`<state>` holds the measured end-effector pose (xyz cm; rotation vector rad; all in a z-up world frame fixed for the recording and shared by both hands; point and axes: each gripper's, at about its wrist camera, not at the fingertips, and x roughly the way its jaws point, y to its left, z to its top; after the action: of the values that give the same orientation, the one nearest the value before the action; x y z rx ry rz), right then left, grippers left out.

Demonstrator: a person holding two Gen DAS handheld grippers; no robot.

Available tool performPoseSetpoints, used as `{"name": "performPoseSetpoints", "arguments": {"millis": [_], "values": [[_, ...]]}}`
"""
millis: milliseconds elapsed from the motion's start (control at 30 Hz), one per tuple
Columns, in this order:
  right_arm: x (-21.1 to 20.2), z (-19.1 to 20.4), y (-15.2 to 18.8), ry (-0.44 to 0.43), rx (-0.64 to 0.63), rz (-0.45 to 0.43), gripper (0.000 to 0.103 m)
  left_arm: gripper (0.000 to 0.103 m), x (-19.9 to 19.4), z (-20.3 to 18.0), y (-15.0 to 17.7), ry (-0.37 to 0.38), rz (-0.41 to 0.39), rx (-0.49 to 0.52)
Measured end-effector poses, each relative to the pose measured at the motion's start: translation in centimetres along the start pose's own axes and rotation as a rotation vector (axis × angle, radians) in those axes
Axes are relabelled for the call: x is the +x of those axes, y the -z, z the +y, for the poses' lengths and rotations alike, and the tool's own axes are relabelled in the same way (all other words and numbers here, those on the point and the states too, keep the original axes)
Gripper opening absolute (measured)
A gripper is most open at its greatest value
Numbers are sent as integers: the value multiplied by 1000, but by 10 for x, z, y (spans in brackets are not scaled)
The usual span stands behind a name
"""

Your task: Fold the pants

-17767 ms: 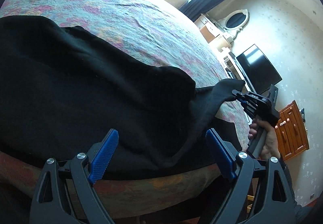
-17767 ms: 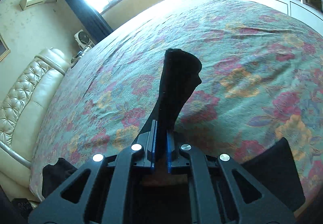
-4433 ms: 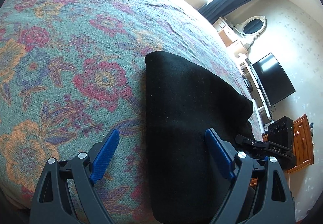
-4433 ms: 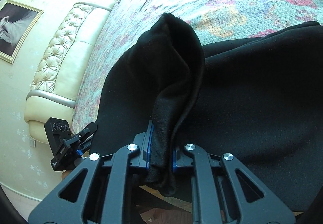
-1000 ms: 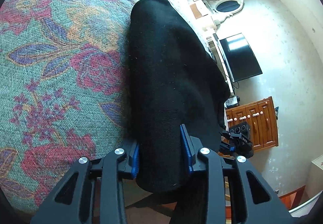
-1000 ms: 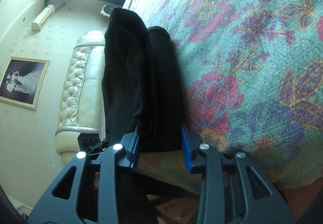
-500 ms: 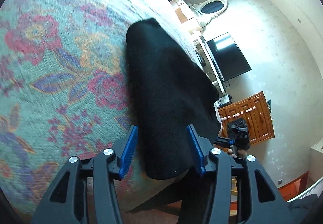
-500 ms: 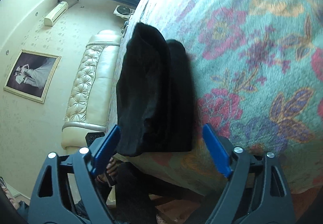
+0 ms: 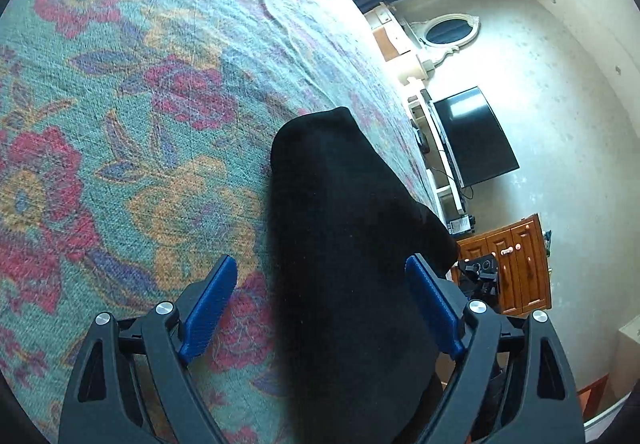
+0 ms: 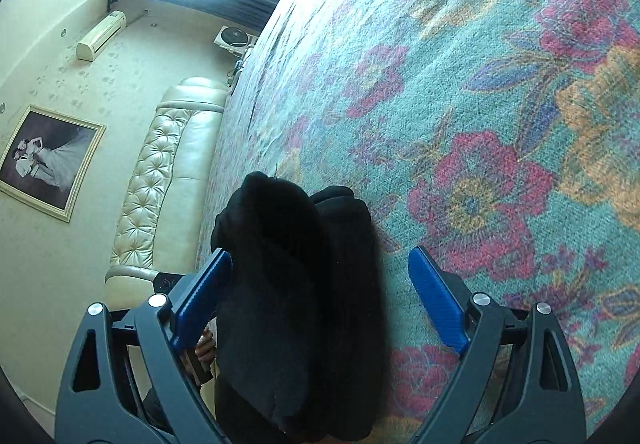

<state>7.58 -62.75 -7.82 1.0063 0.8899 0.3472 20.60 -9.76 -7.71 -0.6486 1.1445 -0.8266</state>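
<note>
Black fabric pants (image 9: 352, 252) folded on floral bedspread (image 9: 120, 104) | left hand-held gripper (image 9: 322, 310), right hand-held gripper (image 10: 320, 300) just released, jaws apart | fold looks done

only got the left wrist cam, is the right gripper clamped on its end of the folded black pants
Observer: No. The right gripper is open, with its blue pads on either side of the folded black fabric pants, which lie on the floral teal bedspread.
Operator: does that end look tidy
Observer: Two thick folds show there side by side, and the left one is rounder and bulkier.
Operator: whats past that end
Observer: A cream tufted leather headboard.
</note>
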Motion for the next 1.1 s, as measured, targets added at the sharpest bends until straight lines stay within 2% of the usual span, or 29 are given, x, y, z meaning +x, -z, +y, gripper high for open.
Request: {"name": "performPoseSetpoints", "arguments": {"millis": [200,433,500,567,600,633,733,967,1100], "values": [[18,0,-18,-52,42,3,90,85,19,-4,-17,8,11,7],[41,4,-35,-72,70,18,90,85,34,-3,-28,-55,1,3],[44,6,-36,-55,63,27,82,85,36,-2,-29,-66,5,-9],[47,3,-37,-33,79,31,65,85,37,-6,-25,-94,14,15],[49,2,-37,-26,88,30,61,84,38,-9,-24,-117,21,41],[49,-1,-37,-21,95,31,56,80,41,-14,-23,-143,24,72],[51,-3,-36,-12,86,29,49,48,45,-16,-21,-178,45,120],[48,-19,-30,-4,89,15,38,33,43,-16,-16,-202,18,164],[46,-28,-30,-5,93,13,31,30,48,-17,-21,-212,5,181]]}}
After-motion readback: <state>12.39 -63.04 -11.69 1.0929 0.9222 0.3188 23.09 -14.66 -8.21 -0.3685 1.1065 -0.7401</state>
